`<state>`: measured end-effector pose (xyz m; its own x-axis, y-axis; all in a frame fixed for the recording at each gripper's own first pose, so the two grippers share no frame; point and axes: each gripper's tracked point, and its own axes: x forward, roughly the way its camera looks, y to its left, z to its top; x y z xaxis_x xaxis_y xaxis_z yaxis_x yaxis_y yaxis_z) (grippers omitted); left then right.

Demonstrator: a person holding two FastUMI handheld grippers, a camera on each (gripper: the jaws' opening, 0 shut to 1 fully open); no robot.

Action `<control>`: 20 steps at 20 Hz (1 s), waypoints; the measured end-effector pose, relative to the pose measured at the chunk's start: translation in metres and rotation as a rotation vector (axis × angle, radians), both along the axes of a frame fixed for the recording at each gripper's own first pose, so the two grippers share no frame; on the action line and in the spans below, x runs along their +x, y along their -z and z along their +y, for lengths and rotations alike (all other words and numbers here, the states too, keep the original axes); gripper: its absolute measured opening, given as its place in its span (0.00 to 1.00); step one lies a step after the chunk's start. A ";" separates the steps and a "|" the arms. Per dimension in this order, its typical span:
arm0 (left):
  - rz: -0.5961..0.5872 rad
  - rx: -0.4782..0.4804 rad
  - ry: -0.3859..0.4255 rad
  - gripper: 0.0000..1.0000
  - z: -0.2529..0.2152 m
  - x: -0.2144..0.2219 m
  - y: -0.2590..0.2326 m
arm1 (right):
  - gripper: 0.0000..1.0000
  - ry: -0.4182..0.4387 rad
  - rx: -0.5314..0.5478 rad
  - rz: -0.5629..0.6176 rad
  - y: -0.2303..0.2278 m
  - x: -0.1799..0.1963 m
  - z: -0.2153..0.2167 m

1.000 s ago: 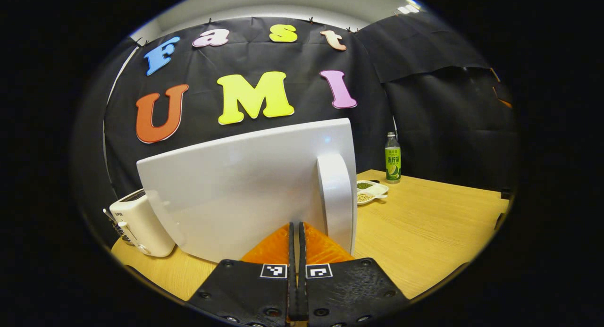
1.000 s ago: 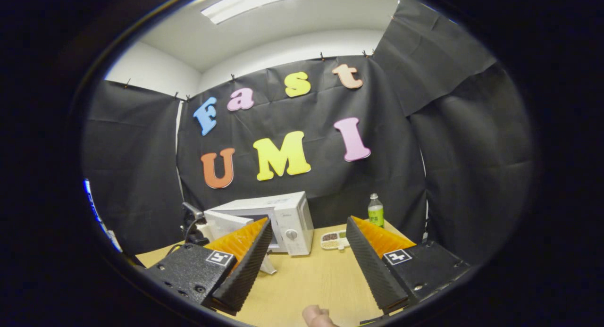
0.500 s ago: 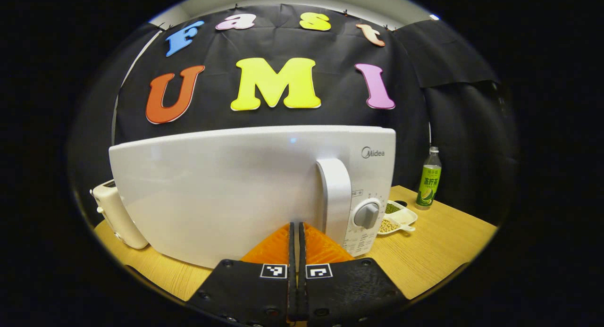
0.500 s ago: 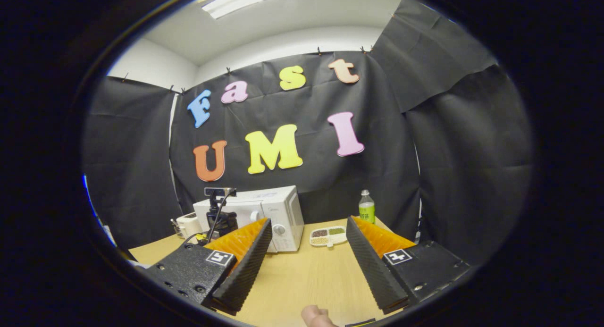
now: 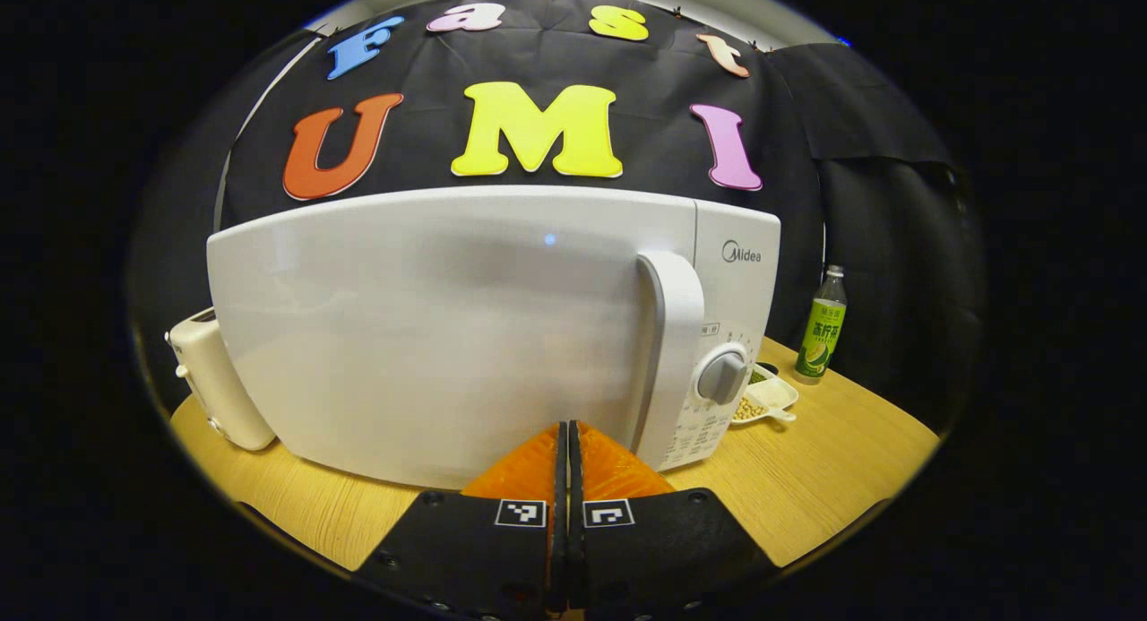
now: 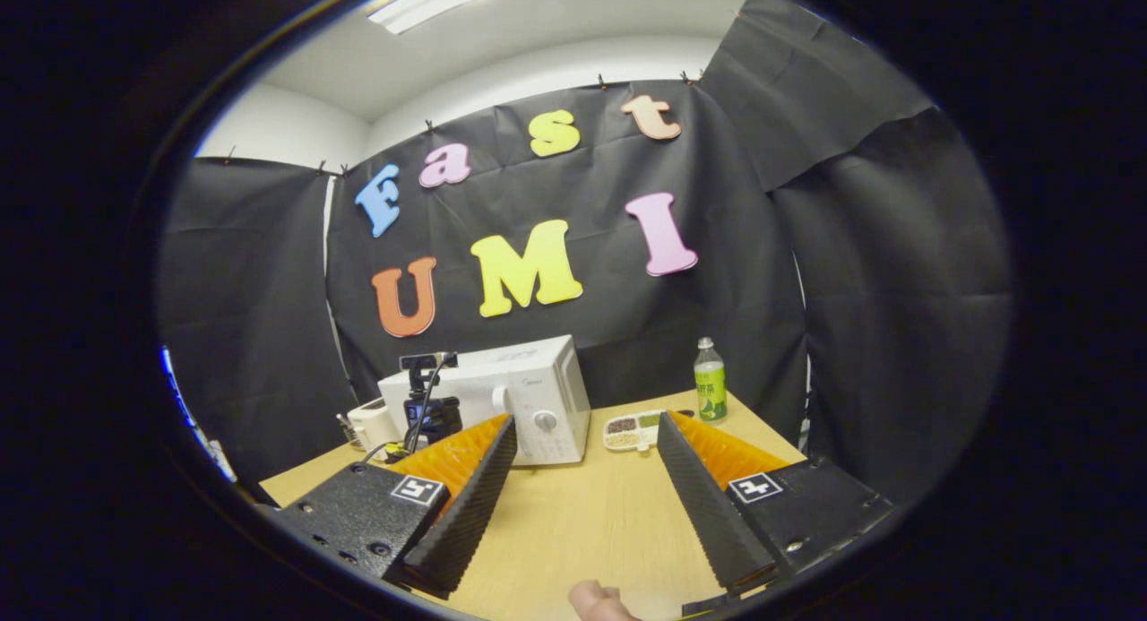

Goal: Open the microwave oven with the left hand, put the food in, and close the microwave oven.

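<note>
The microwave oven (image 5: 466, 325) is seen standing on the wooden table (image 5: 806, 478), its door lying flush with the control panel. In the left gripper view, the left gripper (image 5: 563, 442) is held just before the lower edge of the door, left of the vertical door handle (image 5: 672, 352); its fingers are pressed together with nothing between them. Whether the tips touch the door cannot be told from this angle. A grey dial (image 5: 722, 377) is set right of the handle. A white toaster (image 5: 211, 379) is placed at the microwave's left side. A divided dish of beans (image 5: 760, 401) lies on the table right of the microwave, and a green-labelled bottle (image 5: 822, 325) stands beyond that dish.

In the right gripper view, the right gripper (image 6: 582, 495) is held well back from the microwave oven (image 6: 502, 397), above the table (image 6: 582, 531), its fingers spread wide and holding nothing. A fingertip (image 6: 596, 600) is visible at the lower edge.
</note>
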<state>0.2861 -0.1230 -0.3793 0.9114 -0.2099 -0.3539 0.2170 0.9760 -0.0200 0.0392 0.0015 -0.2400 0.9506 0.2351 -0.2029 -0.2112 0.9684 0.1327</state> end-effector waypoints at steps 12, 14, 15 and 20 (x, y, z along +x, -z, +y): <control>-0.067 -0.037 0.057 0.82 0.010 -0.134 -0.073 | 1.00 -0.007 -0.059 -0.024 -0.026 -0.033 0.027; -0.036 -0.020 0.049 0.84 0.014 -0.158 -0.089 | 0.91 0.011 -0.079 -0.046 -0.037 -0.036 0.025; -0.040 -0.024 0.034 0.96 0.018 -0.167 -0.099 | 1.00 0.018 -0.087 -0.059 -0.044 -0.038 0.024; -0.078 -0.084 -0.004 0.95 0.024 -0.223 -0.161 | 1.00 0.039 -0.075 -0.089 -0.065 -0.049 0.020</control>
<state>0.0635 -0.0991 -0.2182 0.9364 -0.2322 -0.2632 0.2174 0.9724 -0.0846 -0.0095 0.0219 -0.1746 0.9738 0.1847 -0.1329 -0.1806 0.9826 0.0422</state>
